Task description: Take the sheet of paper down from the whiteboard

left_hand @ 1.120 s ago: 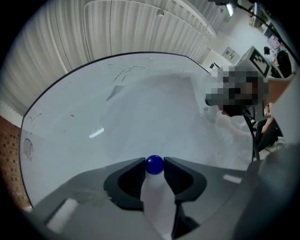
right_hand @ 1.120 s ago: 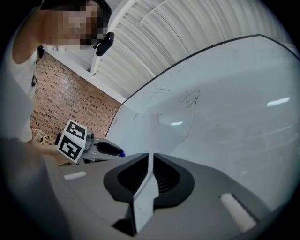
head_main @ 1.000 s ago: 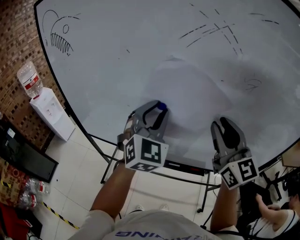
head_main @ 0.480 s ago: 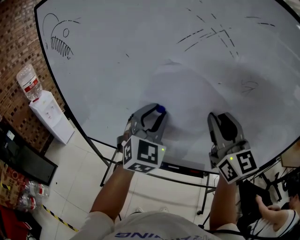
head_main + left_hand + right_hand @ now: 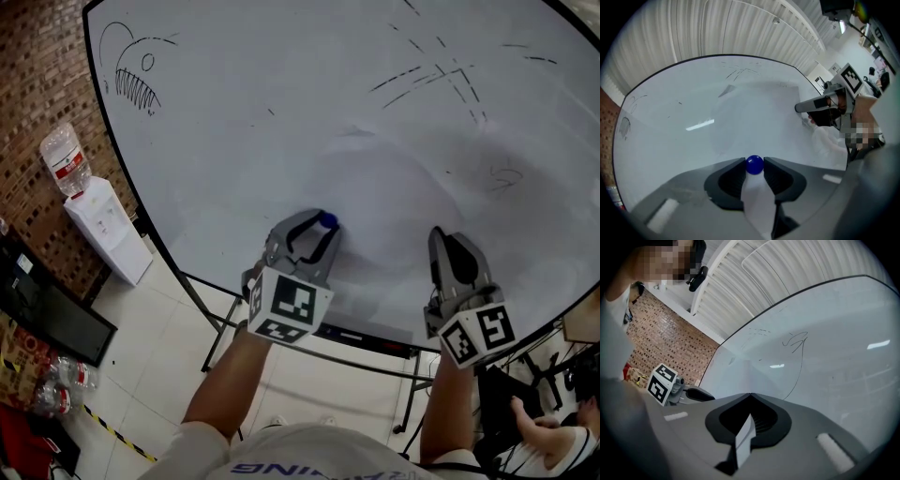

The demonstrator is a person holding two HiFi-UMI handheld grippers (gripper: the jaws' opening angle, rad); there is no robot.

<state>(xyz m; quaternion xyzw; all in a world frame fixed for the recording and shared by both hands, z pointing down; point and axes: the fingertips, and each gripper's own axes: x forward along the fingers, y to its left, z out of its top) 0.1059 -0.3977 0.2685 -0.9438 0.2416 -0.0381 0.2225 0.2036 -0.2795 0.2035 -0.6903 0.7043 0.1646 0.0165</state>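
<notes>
Left gripper view has my left hand-held gripper (image 5: 754, 166) clenched on a small blue magnet (image 5: 754, 164), pinched right at the jaw tips and sitting against the whiteboard (image 5: 670, 103). Just beyond the tips lies the sheet of paper (image 5: 759, 112). It is white on white and hard to trace, though one upper corner looks folded away from the board.

Off to that gripper's right, my right hand-held gripper (image 5: 750, 398) has its jaws closed together. A thin white sliver shows between them, which I take to be the sheet's lower edge. From the left side the paper looks bunched beneath that gripper.

I judge the step in hand to be freeing the sheet: one gripper has the magnet that pins it and the other steadies its edge. Next I should pull the magnet straight off the board without dragging it across the paper. The right grip has to stay firm so the sheet neither drops nor tears. Then I can draw the sheet away from the board.
</notes>
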